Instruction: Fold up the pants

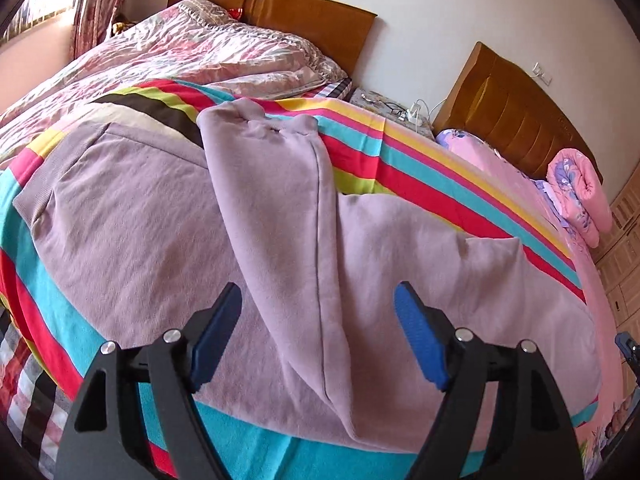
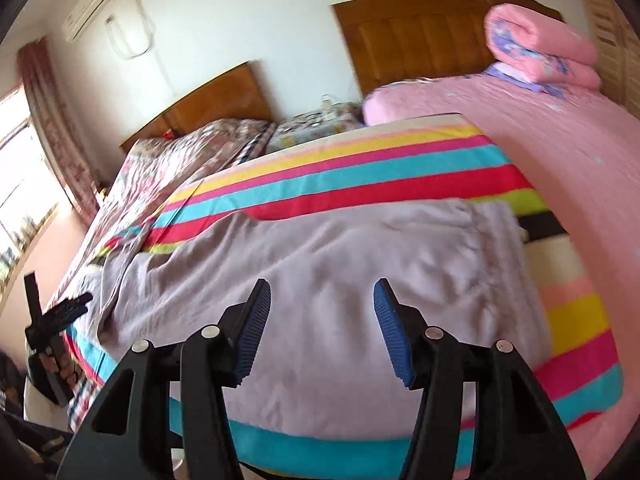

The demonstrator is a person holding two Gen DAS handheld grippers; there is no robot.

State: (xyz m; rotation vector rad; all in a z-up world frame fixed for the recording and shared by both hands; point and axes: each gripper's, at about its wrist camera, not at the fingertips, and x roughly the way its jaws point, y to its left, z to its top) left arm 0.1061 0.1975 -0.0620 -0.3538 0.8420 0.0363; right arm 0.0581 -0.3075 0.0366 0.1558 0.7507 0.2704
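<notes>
Mauve sweatpants (image 1: 160, 216) lie spread on a striped blanket (image 1: 420, 160) on the bed. In the left wrist view one leg (image 1: 280, 200) is folded across the rest, its cuff (image 1: 256, 120) toward the headboard. My left gripper (image 1: 318, 300) is open and empty, above the folded leg near the bed's front edge. In the right wrist view the pants (image 2: 340, 280) lie flat across the blanket (image 2: 360, 176). My right gripper (image 2: 322, 300) is open and empty above them. The left gripper (image 2: 52, 320) shows at the far left there.
A floral quilt (image 1: 180, 48) lies at the back left. A pink bed (image 2: 560, 140) with a rolled pink quilt (image 2: 536, 48) stands to the right. A nightstand with cables (image 1: 400, 112) sits between two wooden headboards (image 1: 312, 20).
</notes>
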